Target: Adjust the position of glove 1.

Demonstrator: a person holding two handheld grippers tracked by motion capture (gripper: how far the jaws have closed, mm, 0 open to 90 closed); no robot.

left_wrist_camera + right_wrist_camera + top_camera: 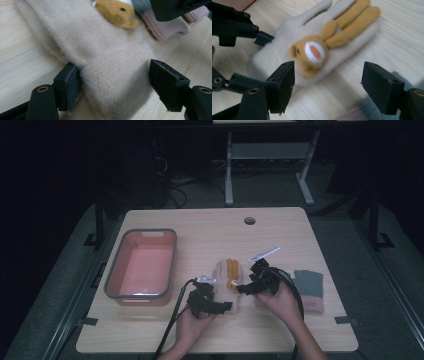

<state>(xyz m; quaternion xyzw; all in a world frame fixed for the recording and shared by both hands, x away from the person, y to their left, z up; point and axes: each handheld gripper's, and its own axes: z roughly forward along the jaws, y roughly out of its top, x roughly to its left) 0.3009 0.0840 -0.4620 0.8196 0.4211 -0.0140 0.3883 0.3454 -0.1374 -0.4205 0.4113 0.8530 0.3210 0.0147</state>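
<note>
Glove (227, 279) is found near the middle of the worktop (280, 227), slightly toward the near edge, flat on the wood. It is a cream fleece glove with a yellow-brown animal face and long yellow-brown ears sewn on top. Its long axis is laid from the near edge toward the far edge: cuff nearest the person, fingertips pointing away.

A pink tub (141, 264) with a grey rim is stood toward the left edge, well apart from the glove. A second, grey-and-pink knitted item (309, 290) is laid toward the right edge, just beyond the right hand.

The left gripper (226, 306) is placed at the cuff end. In the left gripper view its jaws are seen wide, straddling the cuff (117, 82) across its width; the left pad (71, 86) is touching or all but touching the fleece, while a clear gap is left at the right pad (166, 83). No grip is judged to be made yet.

The right gripper (242, 289) is held at the glove's right side, pointing across it. Its jaws are seen wide and empty in the right gripper view, with the animal face (312, 56) just ahead, between the pads, and the other gripper's black jaw resting at the far side of the cuff.

Judgement: the left gripper is the nearer to a hold; closing across the cuff, at right angles to the long axis, is what the coming move depends on.
</note>
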